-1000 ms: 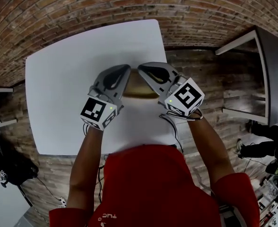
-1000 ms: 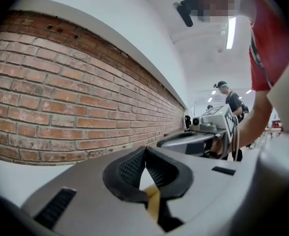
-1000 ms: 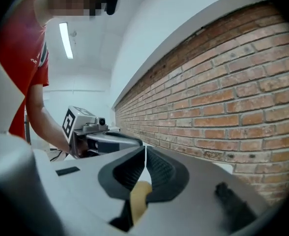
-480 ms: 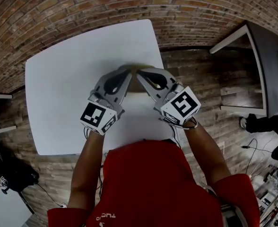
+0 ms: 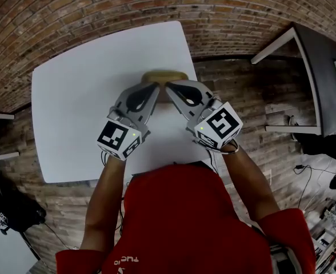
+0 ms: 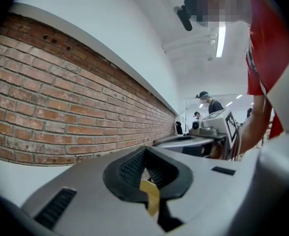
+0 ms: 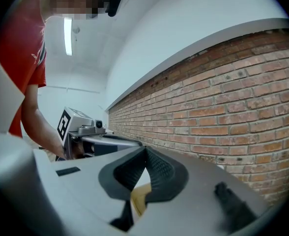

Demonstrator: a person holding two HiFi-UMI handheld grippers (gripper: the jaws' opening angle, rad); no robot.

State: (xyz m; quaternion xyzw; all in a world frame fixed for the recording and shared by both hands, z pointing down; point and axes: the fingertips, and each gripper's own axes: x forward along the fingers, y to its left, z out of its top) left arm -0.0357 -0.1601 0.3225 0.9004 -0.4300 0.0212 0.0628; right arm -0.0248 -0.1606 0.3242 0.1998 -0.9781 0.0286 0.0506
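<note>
1. Head view: the left gripper point(image 5: 152, 88) and the right gripper point(image 5: 171, 87) meet tip to tip over the far edge of the white worktop point(image 5: 71, 96). A tan slab point(image 5: 164, 75) shows just beyond their tips, with each gripper on one end of it. The slab lies above the far-right part of the worktop, near the brick wall point(image 5: 99, 10). This view does not show whether it rests on the worktop or hangs clear.

2. Left gripper view: the left gripper's point(image 6: 144, 154) black ribbed fingers point(image 6: 130, 167) are pressed together at the tips. A yellowish edge of the slab point(image 6: 151, 196) is pinched low between them. The right gripper point(image 6: 203, 135) is close beside, and a person point(image 6: 207, 100) stands far off down the room.

3. Right gripper view: the right gripper's point(image 7: 145, 154) fingers point(image 7: 160, 170) likewise close to a point, pinching a tan corner of the slab point(image 7: 140, 196) at their base. The left gripper point(image 7: 93, 134) is near, on the left.

4. Judgement: both grasps look made, so taking hold seems done. Carrying and setting the slab down are not yet done.
</note>
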